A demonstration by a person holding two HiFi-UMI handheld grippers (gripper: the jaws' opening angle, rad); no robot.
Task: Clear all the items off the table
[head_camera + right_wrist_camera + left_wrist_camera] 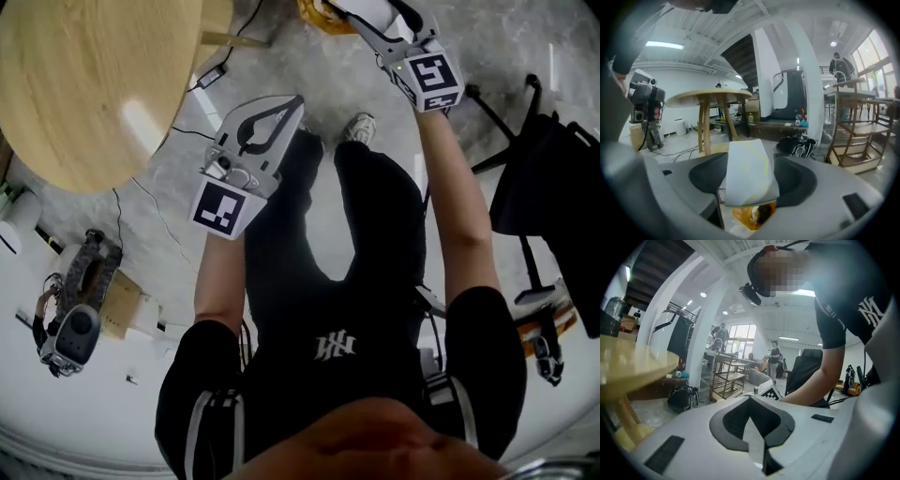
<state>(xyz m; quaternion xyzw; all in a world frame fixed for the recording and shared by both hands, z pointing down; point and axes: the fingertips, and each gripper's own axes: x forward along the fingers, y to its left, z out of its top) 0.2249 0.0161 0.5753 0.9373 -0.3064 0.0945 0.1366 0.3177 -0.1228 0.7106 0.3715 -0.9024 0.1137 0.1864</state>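
Left tongs (298,99) closed empty, right tongs (750,157) pinch seemingly a white packet (747,180), both clear of the table (84,75) edge.

One mark is legible: a white interlocking "NY" emblem on the black T-shirt (871,310), at the upper right of the left gripper view and again at lower centre of the head view. The left cube (220,208) and the right cube (433,77) carry black-and-white coded squares only.

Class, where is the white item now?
In the right gripper view, the white item is held between the right gripper's jaws, above an orange container.
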